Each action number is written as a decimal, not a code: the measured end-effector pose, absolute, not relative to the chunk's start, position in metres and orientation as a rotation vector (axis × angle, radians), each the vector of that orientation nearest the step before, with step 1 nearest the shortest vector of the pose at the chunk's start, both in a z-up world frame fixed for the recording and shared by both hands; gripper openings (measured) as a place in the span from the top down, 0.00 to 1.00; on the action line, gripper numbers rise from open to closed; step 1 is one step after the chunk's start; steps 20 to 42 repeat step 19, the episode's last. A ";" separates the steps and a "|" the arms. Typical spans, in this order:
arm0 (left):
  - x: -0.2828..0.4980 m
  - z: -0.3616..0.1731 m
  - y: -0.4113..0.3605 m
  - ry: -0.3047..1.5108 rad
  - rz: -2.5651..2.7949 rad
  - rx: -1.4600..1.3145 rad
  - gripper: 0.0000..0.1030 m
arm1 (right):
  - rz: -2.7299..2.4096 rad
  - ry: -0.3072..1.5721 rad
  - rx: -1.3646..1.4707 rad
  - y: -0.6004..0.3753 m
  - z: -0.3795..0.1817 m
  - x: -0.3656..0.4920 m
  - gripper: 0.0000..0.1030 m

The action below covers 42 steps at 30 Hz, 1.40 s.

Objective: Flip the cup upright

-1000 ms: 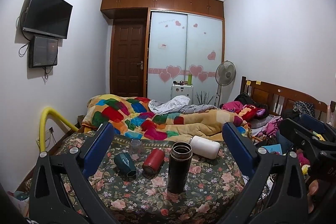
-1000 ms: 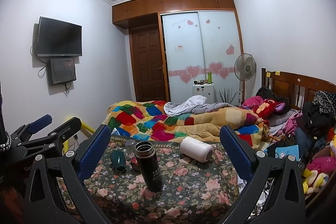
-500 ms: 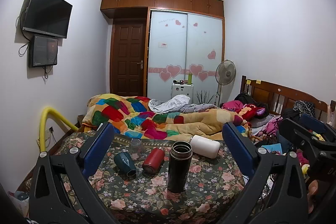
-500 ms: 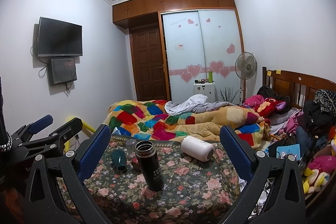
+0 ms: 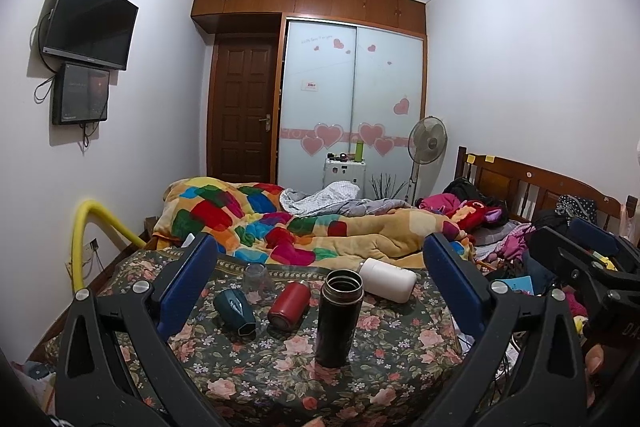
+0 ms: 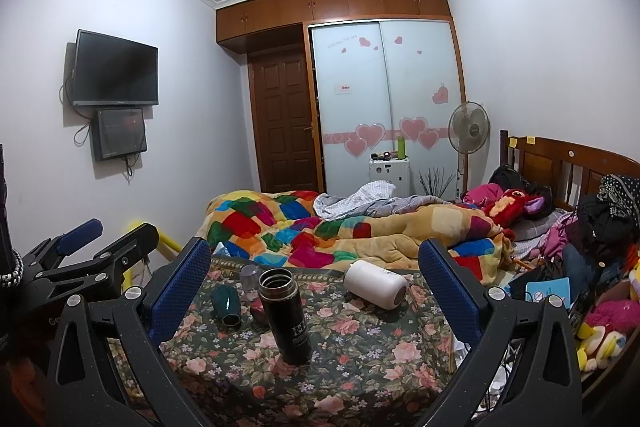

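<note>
Left gripper (image 5: 320,287) and right gripper (image 6: 314,285) both spread wide, empty, above the table (image 5: 400,359); black flask (image 5: 338,317) upright. White cup (image 5: 387,279) lies sideways at 1 o'clock of it; red cup (image 5: 289,304) and teal cup (image 5: 234,311) sideways at 10.

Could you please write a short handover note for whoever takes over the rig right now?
Left tongs and right tongs: both open, empty, hovering short of the floral table.
Upright: black flask.
On their sides: white cup, red cup, teal cup.
Mouth down: clear glass.
Done: black flask at most. Left: stand the others upright.
</note>
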State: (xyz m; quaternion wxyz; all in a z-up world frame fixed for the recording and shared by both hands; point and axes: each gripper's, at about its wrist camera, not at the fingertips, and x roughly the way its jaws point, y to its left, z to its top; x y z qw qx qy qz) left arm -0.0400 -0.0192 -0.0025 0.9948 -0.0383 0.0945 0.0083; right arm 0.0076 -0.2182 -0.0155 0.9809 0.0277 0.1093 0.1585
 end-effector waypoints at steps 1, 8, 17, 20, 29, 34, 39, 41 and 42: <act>-0.039 -0.002 -0.018 0.190 0.015 -0.077 0.00 | 0.319 0.219 0.053 -0.217 -0.015 0.008 0.00; -0.039 -0.002 -0.019 0.191 0.014 -0.076 0.00 | 0.322 0.217 0.051 -0.215 -0.014 0.008 0.00; -0.039 -0.003 -0.019 0.192 0.017 -0.080 0.00 | 0.326 0.219 0.049 -0.214 -0.014 0.008 0.00; -0.039 -0.004 -0.018 0.196 0.019 -0.083 0.00 | 0.325 0.221 0.049 -0.214 -0.014 0.008 0.00; -0.039 -0.004 -0.018 0.196 0.019 -0.083 0.00 | 0.325 0.221 0.049 -0.214 -0.014 0.008 0.00; -0.039 -0.004 -0.018 0.196 0.019 -0.083 0.00 | 0.325 0.221 0.049 -0.214 -0.014 0.008 0.00; -0.039 -0.004 -0.018 0.196 0.019 -0.083 0.00 | 0.325 0.221 0.049 -0.214 -0.014 0.008 0.00; -0.039 -0.004 -0.018 0.196 0.019 -0.083 0.00 | 0.325 0.221 0.049 -0.214 -0.014 0.008 0.00; -0.039 -0.004 -0.018 0.196 0.019 -0.083 0.00 | 0.325 0.221 0.049 -0.214 -0.014 0.008 0.00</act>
